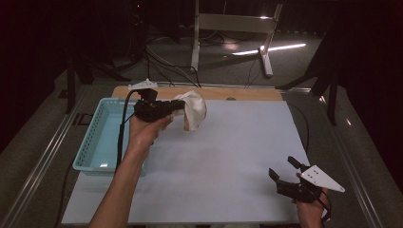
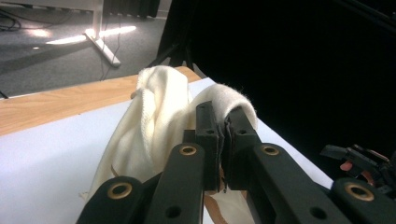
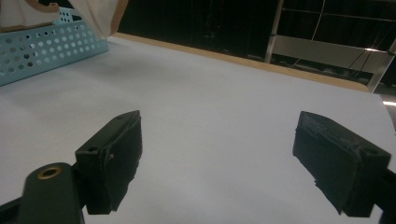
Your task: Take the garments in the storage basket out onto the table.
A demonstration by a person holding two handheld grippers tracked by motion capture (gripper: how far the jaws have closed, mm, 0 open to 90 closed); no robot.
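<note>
A crumpled cream cloth (image 1: 194, 110) is clamped by the left gripper (image 1: 177, 107) above the white table (image 1: 228, 156) beside a blue basket (image 1: 95, 137), while the right gripper (image 1: 284, 172) is held with jaws apart in a dark room.

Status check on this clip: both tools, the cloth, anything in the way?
Left tool shut on cream cloth, held up beside blue basket. Right tool open, idle near table's front edge. Nothing in the way.

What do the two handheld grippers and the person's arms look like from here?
Both grippers, left gripper and right gripper, are black, each with two blocky flat-faced jaws on arms with brass-ringed screw holes. A grey three-cornered plate with small holes tops the right one, and another plate tops the left. A black cable trails from the left gripper. The forearms are bare, no sleeves in view.
</note>
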